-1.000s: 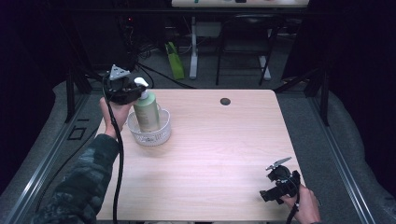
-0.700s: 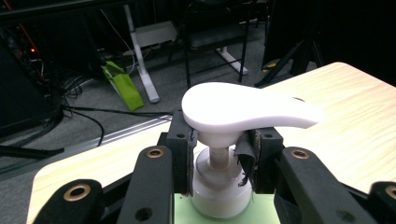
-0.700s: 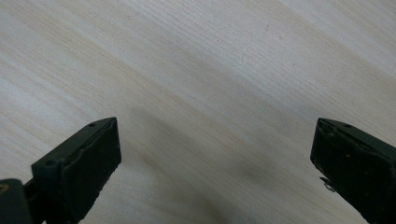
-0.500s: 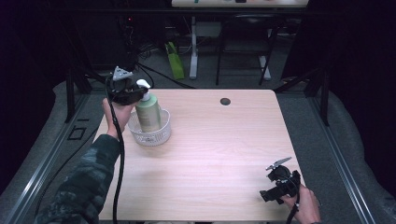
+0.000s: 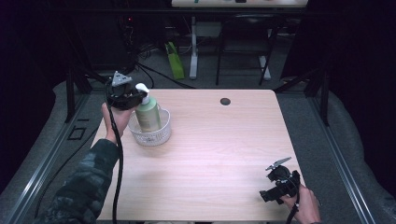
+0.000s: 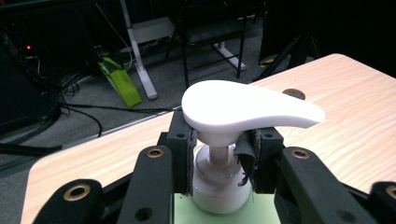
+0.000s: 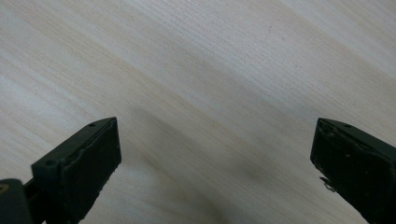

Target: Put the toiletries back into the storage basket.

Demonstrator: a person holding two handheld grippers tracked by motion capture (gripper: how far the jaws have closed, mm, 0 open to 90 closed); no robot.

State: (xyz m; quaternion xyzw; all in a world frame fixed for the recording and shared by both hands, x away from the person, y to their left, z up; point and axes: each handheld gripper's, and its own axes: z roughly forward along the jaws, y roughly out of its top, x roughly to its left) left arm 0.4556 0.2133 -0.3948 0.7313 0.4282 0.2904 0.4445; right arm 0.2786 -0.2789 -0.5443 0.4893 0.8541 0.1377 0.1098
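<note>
A pale green pump bottle [image 5: 148, 116] with a white pump head [image 6: 243, 107] stands upright in a clear round basket [image 5: 152, 138] at the table's far left. My left gripper [image 5: 138, 96] comes at it from the left and is shut on the bottle's neck [image 6: 217, 161], just under the pump head, with a pad pressing on each side. Near the front right corner of the table, my right gripper [image 5: 270, 189] is held low over the wood. Its jaws [image 7: 215, 158] stand wide open with nothing between them.
The light wooden table [image 5: 219, 144] has a dark round cable hole [image 5: 225, 101] near its far edge. Beyond the far edge are desk legs, cables and a green bag [image 5: 175, 65] on the floor. A sleeve [image 5: 88, 186] reaches in along the left side.
My left gripper and the bottle have sunk a little toward the basket. The right gripper has not moved.
</note>
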